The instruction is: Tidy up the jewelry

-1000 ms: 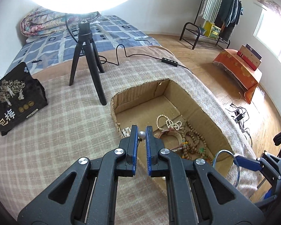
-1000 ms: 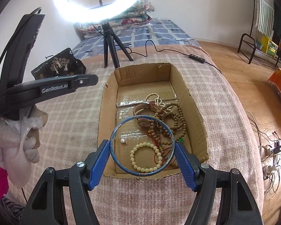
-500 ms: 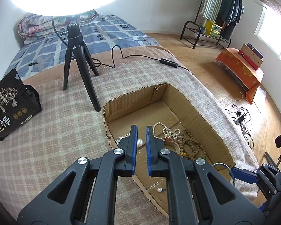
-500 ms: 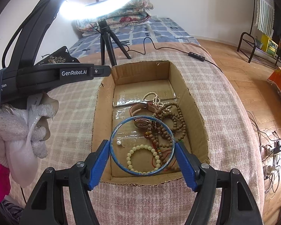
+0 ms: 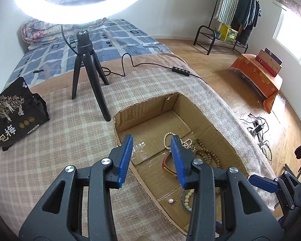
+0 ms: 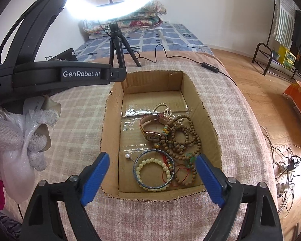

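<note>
An open cardboard box [image 6: 208, 128] is sunk in the checked blanket and holds jewelry. A blue bangle [image 6: 153, 169] lies at its near end around a pale bead bracelet [image 6: 150, 162]. A pearl pin [image 6: 127, 156] lies to their left; it also shows in the left wrist view [image 5: 171, 201]. A brown watch [image 6: 150, 128], wooden bead strands [image 6: 182, 138] and a pearl necklace [image 6: 164, 110] lie further back. My right gripper [image 6: 152, 177] is open and empty above the box's near edge. My left gripper [image 5: 151, 156] is open and empty above the box's left edge.
A ring light on a black tripod [image 5: 86, 70] stands behind the box, with its cable and switch [image 5: 180, 71] on the blanket. A black printed bag [image 5: 12, 116] sits at the far left. The blanket's right edge drops to a wooden floor [image 6: 271, 100].
My right gripper opened and let go of the blue bangle, which now lies in the box. My left gripper released the pearl pin into the box and opened.
</note>
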A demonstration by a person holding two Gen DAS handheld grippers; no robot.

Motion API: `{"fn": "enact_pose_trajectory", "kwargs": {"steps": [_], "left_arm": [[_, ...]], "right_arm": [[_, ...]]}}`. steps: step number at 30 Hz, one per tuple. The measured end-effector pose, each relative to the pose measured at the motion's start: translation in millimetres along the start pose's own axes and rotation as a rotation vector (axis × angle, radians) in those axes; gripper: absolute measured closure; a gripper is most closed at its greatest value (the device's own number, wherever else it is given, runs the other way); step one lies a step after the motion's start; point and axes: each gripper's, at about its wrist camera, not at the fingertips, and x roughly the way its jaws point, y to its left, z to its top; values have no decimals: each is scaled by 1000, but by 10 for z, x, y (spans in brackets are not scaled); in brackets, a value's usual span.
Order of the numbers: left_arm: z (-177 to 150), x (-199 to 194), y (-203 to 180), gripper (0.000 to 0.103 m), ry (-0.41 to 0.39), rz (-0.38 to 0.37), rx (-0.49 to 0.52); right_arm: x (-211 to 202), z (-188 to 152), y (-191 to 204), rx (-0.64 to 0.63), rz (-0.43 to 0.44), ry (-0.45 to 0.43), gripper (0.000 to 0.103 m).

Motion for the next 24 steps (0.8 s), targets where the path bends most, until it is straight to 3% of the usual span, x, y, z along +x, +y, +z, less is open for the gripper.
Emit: {"fn": "enact_pose_trajectory", "kwargs": {"steps": [16, 24], "left_arm": [[-91, -721, 77, 63, -96, 22, -21], [-381, -1185, 74, 63, -127, 18, -48]], "right_arm": [[-429, 41, -9, 13, -50, -90, 13], [-707, 16, -87, 42, -85, -154, 12]]}}
